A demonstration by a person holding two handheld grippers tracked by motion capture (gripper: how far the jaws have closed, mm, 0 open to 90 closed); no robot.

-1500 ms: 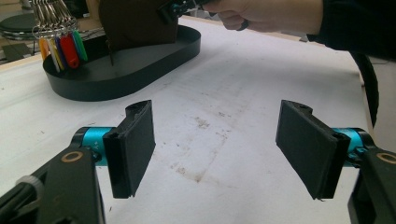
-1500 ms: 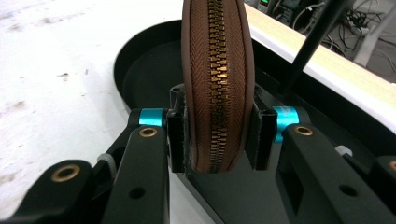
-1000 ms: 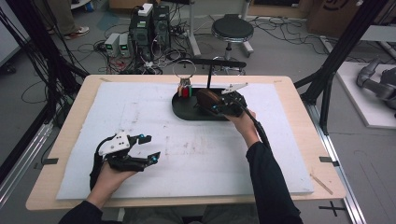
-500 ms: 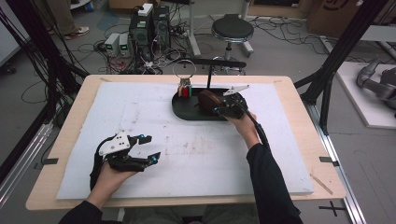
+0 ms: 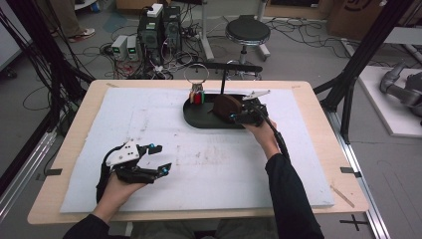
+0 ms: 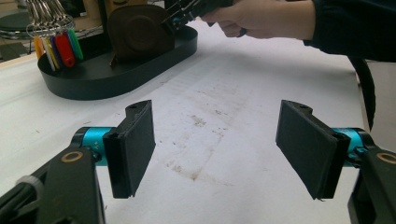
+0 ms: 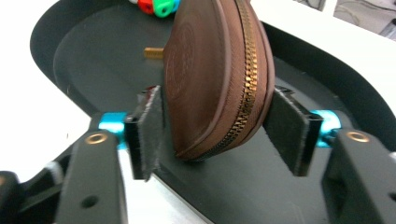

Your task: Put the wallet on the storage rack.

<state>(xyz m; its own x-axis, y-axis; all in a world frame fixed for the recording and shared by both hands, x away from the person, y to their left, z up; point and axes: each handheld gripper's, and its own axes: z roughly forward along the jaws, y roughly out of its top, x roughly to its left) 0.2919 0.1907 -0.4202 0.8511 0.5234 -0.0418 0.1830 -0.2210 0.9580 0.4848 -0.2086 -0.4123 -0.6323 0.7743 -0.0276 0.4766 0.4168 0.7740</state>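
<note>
The left gripper (image 5: 154, 159) is held low near the person's side of the table, its jaws wide apart with nothing between them. The left hand (image 5: 117, 186) grips it from behind. The right arm is stretched forward, and the right gripper (image 7: 217, 123) has its jaws pressed on both sides of something.

Right gripper view: the brown pouch (image 7: 210, 79) is running past the top edge, and the embossed mark on its side is blurring beyond reading. The dark tray (image 7: 93, 51) is being cut off at top and bottom. Left gripper view: the key tags (image 6: 58, 46) are being cropped at the top edge.
</note>
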